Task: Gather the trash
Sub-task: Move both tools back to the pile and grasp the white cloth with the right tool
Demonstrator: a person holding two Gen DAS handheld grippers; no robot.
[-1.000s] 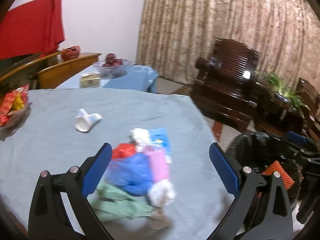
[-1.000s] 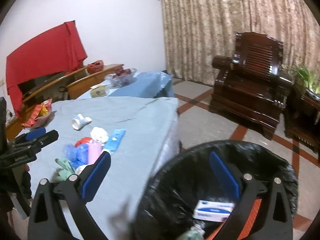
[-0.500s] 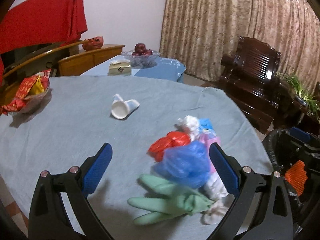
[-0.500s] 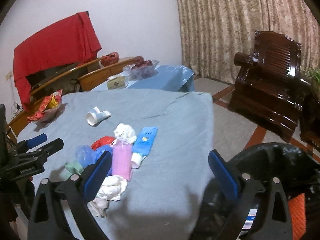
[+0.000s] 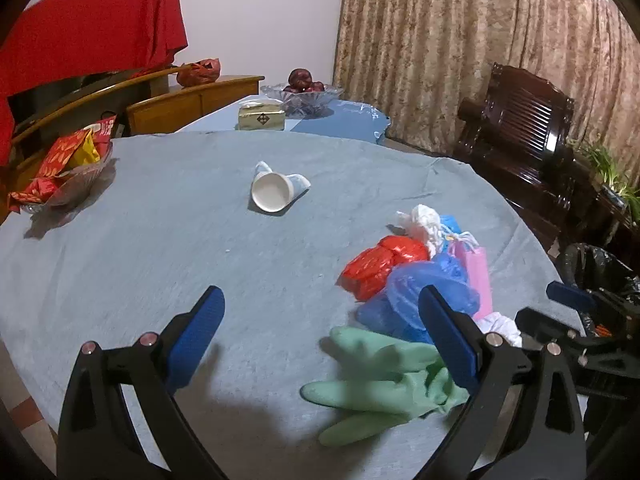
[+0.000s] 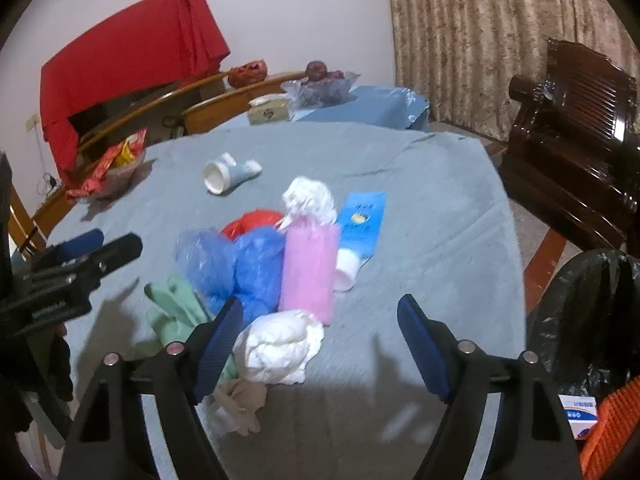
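Note:
A pile of trash lies on the grey-blue tablecloth point(image 5: 160, 248): a green glove point(image 5: 380, 388), blue plastic bags point(image 5: 424, 296), a red bag point(image 5: 380, 264), a pink bag point(image 6: 308, 268), white crumpled paper point(image 6: 280, 344), a blue tube point(image 6: 362, 224). A paper cup point(image 5: 274, 192) lies apart, farther back. My left gripper point(image 5: 320, 332) is open and empty, above the table just left of the pile. My right gripper point(image 6: 320, 340) is open and empty, over the white paper. A black trash bin point(image 6: 584, 320) stands right of the table.
A snack bowl point(image 5: 64, 168) sits at the table's left edge. A second table behind holds a fruit bowl point(image 5: 304, 92) and a tissue box point(image 5: 262, 118). A dark wooden armchair point(image 5: 524, 132) stands to the right. A box point(image 6: 578, 416) lies in the bin.
Both grippers swung left, away from the bin and toward the table. The right gripper now hangs over the pile; the left now faces the table left of the pile.

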